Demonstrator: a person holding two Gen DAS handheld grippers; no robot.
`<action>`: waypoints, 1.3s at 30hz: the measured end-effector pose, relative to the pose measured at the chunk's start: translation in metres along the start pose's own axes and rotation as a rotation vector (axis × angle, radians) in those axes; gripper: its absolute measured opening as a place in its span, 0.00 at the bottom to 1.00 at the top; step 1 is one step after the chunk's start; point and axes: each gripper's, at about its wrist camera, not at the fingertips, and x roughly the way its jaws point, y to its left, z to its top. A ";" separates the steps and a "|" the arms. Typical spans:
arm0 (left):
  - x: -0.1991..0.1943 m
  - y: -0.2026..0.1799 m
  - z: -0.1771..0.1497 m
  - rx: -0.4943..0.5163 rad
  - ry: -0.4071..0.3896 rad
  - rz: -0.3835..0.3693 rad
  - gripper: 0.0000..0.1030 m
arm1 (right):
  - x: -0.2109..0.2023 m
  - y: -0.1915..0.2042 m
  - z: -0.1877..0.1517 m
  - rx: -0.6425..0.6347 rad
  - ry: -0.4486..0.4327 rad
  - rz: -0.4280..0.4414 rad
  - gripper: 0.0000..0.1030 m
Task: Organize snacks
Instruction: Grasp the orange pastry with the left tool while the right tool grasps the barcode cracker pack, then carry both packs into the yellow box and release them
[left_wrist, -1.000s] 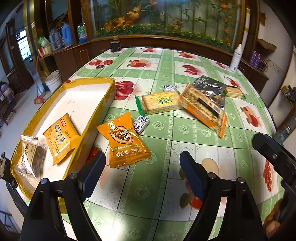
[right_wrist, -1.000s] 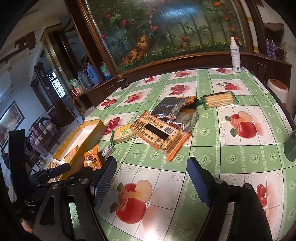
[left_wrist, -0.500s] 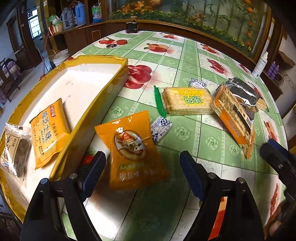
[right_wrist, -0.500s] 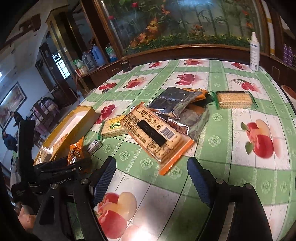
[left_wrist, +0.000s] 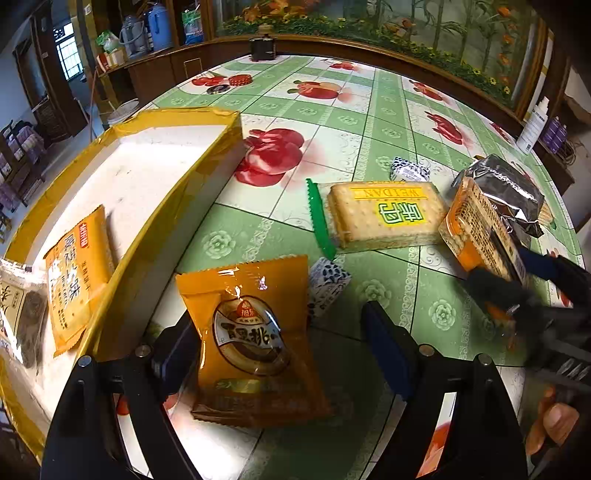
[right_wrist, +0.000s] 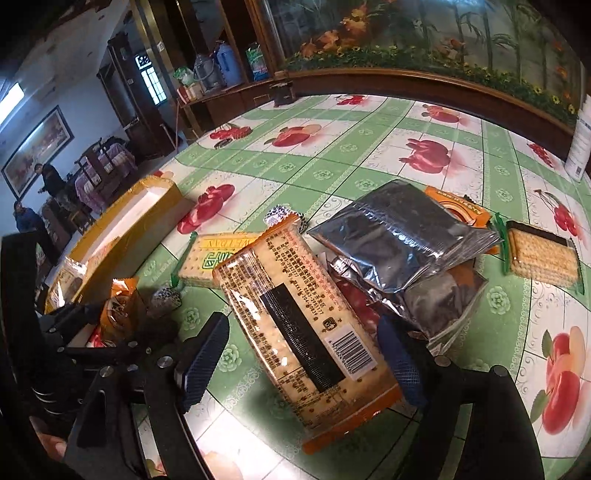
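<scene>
A round table (left_wrist: 373, 110) covered in a glossy green-and-white cloth printed with red fruit fills the middle of the room. Behind it a dark wooden curved ledge (right_wrist: 424, 79) runs under a large painted panel of bamboo and orange flowers (right_wrist: 424, 33). To the left, blue and grey thermos jugs (right_wrist: 221, 64) stand on a dark wooden sideboard (left_wrist: 159, 70). Daylight comes through a barred window (right_wrist: 151, 83). A framed landscape picture (right_wrist: 37, 147) hangs on the pale wall, two people standing beneath it
</scene>
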 end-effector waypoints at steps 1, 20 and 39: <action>0.000 -0.001 0.000 0.008 -0.006 -0.007 0.83 | 0.007 0.004 -0.002 -0.028 0.027 -0.019 0.81; -0.025 -0.011 -0.024 0.113 -0.064 -0.223 0.35 | -0.055 0.007 -0.057 0.194 -0.044 0.038 0.53; -0.088 0.043 -0.043 0.060 -0.182 -0.210 0.34 | -0.094 0.035 -0.084 0.243 -0.138 0.102 0.53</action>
